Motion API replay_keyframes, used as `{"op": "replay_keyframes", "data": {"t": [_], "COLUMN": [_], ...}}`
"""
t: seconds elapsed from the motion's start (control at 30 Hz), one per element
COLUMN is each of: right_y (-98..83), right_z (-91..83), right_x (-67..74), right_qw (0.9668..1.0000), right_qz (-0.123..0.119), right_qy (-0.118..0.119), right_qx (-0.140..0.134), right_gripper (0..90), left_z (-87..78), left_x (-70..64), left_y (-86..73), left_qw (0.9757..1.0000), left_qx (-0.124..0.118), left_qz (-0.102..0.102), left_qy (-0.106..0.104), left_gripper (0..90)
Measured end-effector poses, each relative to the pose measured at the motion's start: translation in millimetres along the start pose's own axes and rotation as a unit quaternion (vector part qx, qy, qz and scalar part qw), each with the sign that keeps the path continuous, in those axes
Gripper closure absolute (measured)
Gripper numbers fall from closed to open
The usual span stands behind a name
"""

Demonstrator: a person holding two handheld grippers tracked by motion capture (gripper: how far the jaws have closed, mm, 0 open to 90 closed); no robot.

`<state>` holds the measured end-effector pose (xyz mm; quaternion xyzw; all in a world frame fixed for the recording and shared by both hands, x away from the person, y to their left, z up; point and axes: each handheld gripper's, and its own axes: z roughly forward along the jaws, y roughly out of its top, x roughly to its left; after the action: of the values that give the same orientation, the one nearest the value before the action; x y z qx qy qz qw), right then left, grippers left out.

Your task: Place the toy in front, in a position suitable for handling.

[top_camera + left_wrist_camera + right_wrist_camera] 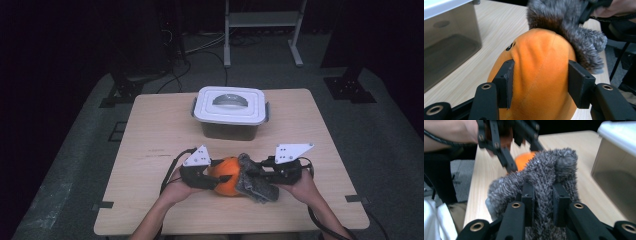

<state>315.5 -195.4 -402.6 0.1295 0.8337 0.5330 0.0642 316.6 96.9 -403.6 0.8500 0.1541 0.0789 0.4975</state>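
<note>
At the near edge of the wooden table (150, 130), we hold a soft toy between two hand-held grippers. Our left gripper (212, 176) has its fingers (505, 82) clamped on the toy's orange plush body (227, 180); in the left gripper view the black pads dent the orange fabric on both sides. Our right gripper (260, 176) comes in from 3 o'clock, its fingers (529, 197) drawn close together and pinching a fold of the toy's grey furry cover (255, 182), which sits touching the orange body at its 3 o'clock side. In the right gripper view the grey fur bulges between and around both pads, with the orange body showing just behind it.

The toy lies near the table's front edge, at 6 o'clock from a lidded plastic storage box (230, 112). That box stands well apart from the toy toward the table's far edge, at 12 o'clock, with a white lid, a grey handle and smoky translucent walls. A hand (175, 187) grips the left gripper from below, and the other hand (302, 185) steadies the right.
</note>
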Motion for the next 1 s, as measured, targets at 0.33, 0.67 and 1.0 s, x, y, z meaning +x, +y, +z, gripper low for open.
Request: {"op": "replay_keyframes", "data": {"t": [0.33, 0.67, 1.0], "right_y": [-10.5, 5.4, 4.5], "right_z": [2.3, -1.8, -2.7], "right_x": [-7.8, 2.2, 1.1], "right_qw": [0.9996, 1.0000, 0.9998], "right_qz": [0.005, -0.004, -0.001], "right_qy": [0.000, -0.005, -0.019], "right_qx": [0.027, -0.002, -0.005], "right_gripper": [74.0, 74.3, 74.4], "left_z": [9.0, 8.7, 5.6], "left_x": [9.2, 1.1, -1.5], "left_y": [-9.9, -0.3, 3.9], "left_qw": [0.9992, 0.9993, 0.9982], "left_qx": [0.004, 0.004, -0.001], "left_qz": [-0.026, -0.034, -0.043], "left_qy": [-0.031, 0.015, 0.041], "left_gripper": [20.8, 41.9, 41.8]}}
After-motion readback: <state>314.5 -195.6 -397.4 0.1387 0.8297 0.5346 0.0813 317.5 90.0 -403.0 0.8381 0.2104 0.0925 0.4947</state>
